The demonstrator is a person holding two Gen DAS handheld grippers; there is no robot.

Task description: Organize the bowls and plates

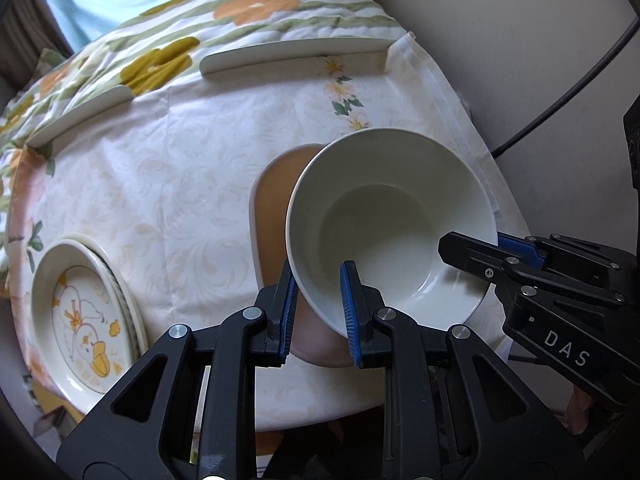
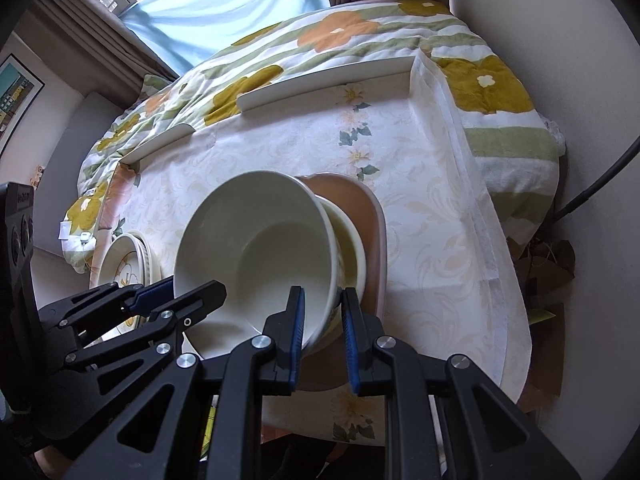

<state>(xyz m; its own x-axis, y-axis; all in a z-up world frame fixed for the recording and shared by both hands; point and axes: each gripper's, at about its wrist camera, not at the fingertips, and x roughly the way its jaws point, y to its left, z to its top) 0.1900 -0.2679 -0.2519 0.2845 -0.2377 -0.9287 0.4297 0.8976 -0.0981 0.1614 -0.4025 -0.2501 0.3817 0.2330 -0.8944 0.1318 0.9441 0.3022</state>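
A white bowl [image 1: 384,216] is held tilted over a pink plate [image 1: 276,196]. My left gripper [image 1: 320,308] is shut on the bowl's near-left rim, one finger inside and one outside. My right gripper [image 2: 322,332] is shut on the rim at the bowl's other side [image 2: 256,240]; it shows in the left wrist view [image 1: 500,248] at the right. In the right wrist view a second cream bowl [image 2: 348,248] sits under the white one on the pink plate [image 2: 360,208]. A stack of duck-pattern plates [image 1: 84,312] lies at the left.
The table [image 1: 180,184] has a pale floral cloth. White raised edge strips [image 1: 292,56] run along its far side, with a flowered quilt [image 1: 248,8] behind. A wall and a black cable [image 1: 568,100] are at the right.
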